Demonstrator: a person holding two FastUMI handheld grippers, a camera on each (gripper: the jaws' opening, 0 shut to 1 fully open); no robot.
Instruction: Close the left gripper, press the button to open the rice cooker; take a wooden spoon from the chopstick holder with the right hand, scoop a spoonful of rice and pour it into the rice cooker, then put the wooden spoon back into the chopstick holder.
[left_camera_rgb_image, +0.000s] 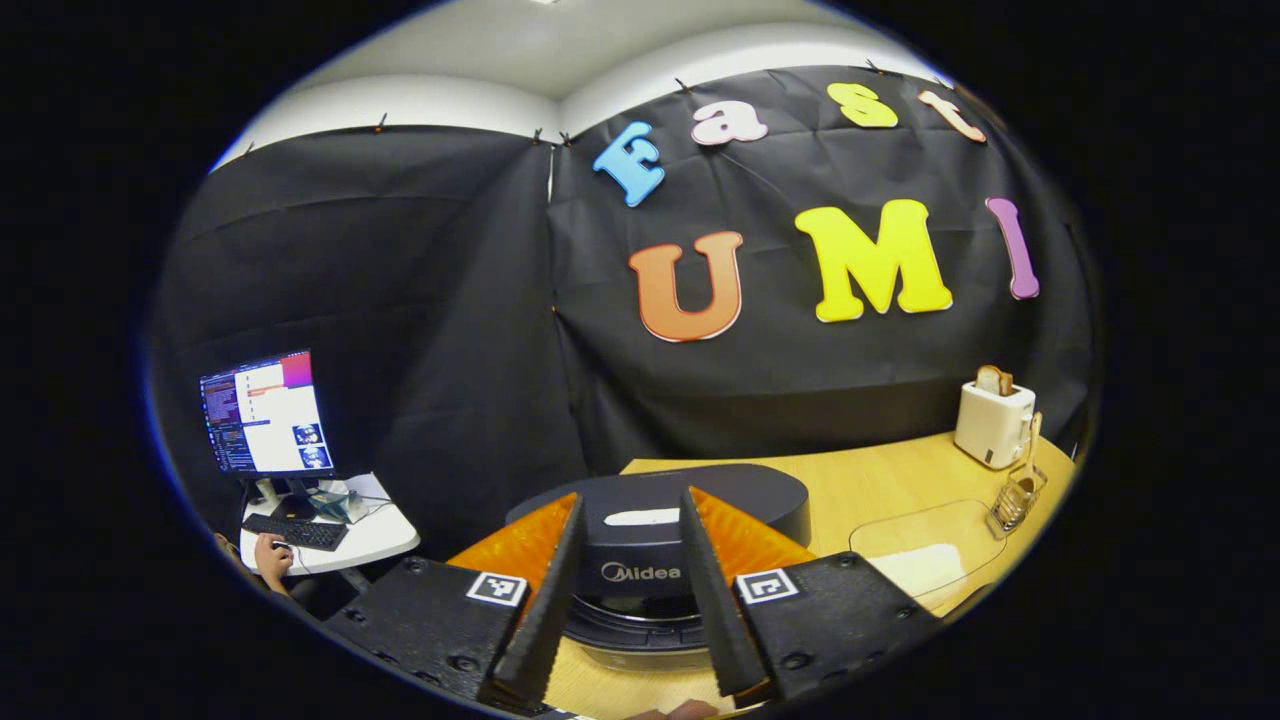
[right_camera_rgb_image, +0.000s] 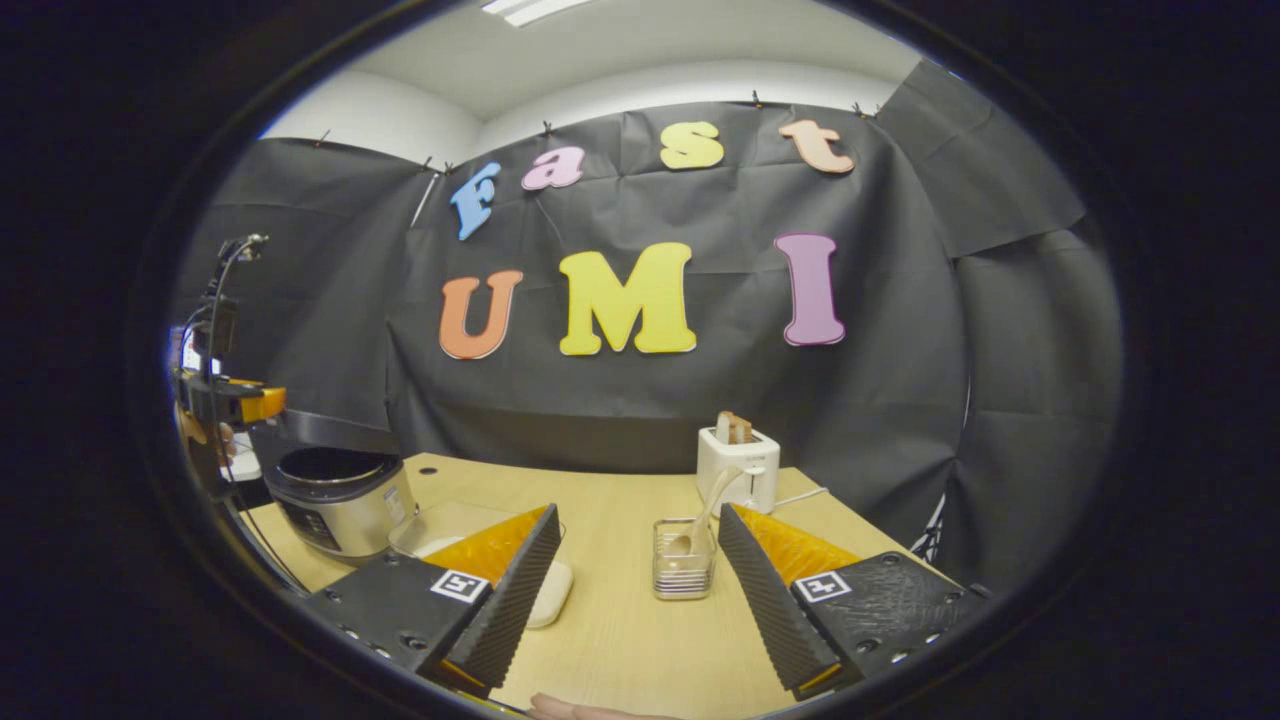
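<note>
The dark rice cooker (left_camera_rgb_image: 640, 575) stands just beyond my left gripper (left_camera_rgb_image: 632, 497), whose fingers are apart and hold nothing. In the right gripper view the cooker (right_camera_rgb_image: 340, 500) sits at the table's left with its lid apparently raised, and the left gripper (right_camera_rgb_image: 245, 402) hovers over it. My right gripper (right_camera_rgb_image: 637, 512) is open above the table. Between and beyond its fingers stands the wire chopstick holder (right_camera_rgb_image: 683, 565), with the wooden spoon (right_camera_rgb_image: 705, 515) leaning in it. A clear container of white rice (right_camera_rgb_image: 450, 530) lies by the right gripper's left finger. The left gripper view also has this container (left_camera_rgb_image: 930, 550) and the holder (left_camera_rgb_image: 1015, 495).
A white toaster (right_camera_rgb_image: 738, 460) with bread in it stands behind the holder, near the black wall; it is at the far right in the left gripper view (left_camera_rgb_image: 993, 420). Left of the wooden table (left_camera_rgb_image: 870, 480), a monitor (left_camera_rgb_image: 265, 412) sits on a small white desk, with a person's hand (left_camera_rgb_image: 270, 555) at a keyboard.
</note>
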